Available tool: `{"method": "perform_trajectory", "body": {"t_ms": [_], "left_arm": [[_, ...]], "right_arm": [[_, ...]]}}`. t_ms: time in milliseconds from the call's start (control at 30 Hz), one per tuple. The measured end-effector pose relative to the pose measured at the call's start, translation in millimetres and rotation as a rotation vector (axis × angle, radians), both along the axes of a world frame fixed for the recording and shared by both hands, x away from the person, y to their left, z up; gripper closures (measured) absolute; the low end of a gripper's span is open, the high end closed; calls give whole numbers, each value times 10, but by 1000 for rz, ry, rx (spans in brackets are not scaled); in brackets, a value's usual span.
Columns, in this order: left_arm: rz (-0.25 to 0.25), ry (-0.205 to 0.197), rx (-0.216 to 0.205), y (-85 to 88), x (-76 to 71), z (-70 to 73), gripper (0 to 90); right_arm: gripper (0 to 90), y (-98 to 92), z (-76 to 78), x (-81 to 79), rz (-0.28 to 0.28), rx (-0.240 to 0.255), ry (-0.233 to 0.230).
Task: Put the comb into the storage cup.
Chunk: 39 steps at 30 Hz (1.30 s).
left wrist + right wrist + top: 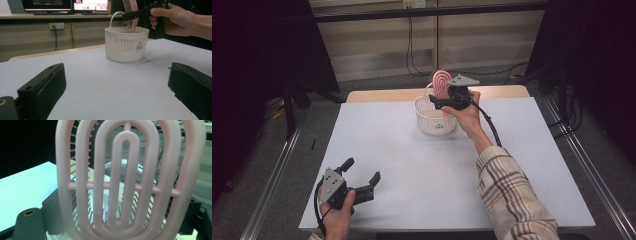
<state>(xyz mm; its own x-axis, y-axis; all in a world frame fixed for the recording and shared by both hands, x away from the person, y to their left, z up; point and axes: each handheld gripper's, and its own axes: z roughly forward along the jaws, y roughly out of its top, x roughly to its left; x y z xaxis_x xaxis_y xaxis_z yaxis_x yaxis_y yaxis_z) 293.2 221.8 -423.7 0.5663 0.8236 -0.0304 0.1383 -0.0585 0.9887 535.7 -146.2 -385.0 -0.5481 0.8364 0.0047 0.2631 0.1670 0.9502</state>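
A pink vented hairbrush (441,82) stands upright over a white slotted basket (435,122) at the far middle of the table, its lower end down inside the basket. My right gripper (438,101) is shut on the brush head. In the right gripper view the brush (127,186) stands close up between the two black jaws, with the basket rim behind it. The left gripper view shows the basket (126,47), the brush (132,15) and the right hand behind them. Low at the near left corner my left gripper (362,170) is open and holds nothing.
The white table top (412,165) has a wooden strip (382,94) along its far edge. Metal rails run along both sides of the table. Monitors (47,5) and a wall socket (57,25) with cables stand beyond the far edge.
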Motion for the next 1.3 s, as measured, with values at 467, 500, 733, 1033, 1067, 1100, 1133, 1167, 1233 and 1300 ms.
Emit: {"method": "perform_trajectory", "body": {"t_ms": [467,500,733,1033,1067,1100,1133,1167,1233,1300], "left_arm": [[1,1,-1,-2,4,-2,18],[5,-1,2,1,3,-1,17],[1,0,0,-2,4,-1,17],[0,0,1,1,7,0,17],[-1,0,1,0,7,0,17],[0,0,1,0,7,0,17],[0,0,1,1,7,0,17],[-1,0,2,4,9,0,17],[0,1,3,3,9,-1,17],[0,2,3,1,10,-2,17]], "right_arm": [[183,42,9,0,21,-6,1],[184,47,10,-1,20,-5,4],[182,154,24,10,46,-15,13],[176,278,19,42,58,-28,20],[175,285,18,43,58,-27,21],[173,290,19,45,60,-27,22],[173,295,22,45,60,-30,24],[172,302,26,46,62,-31,28],[170,316,29,52,65,-32,33],[168,329,21,60,61,-30,33]]}}
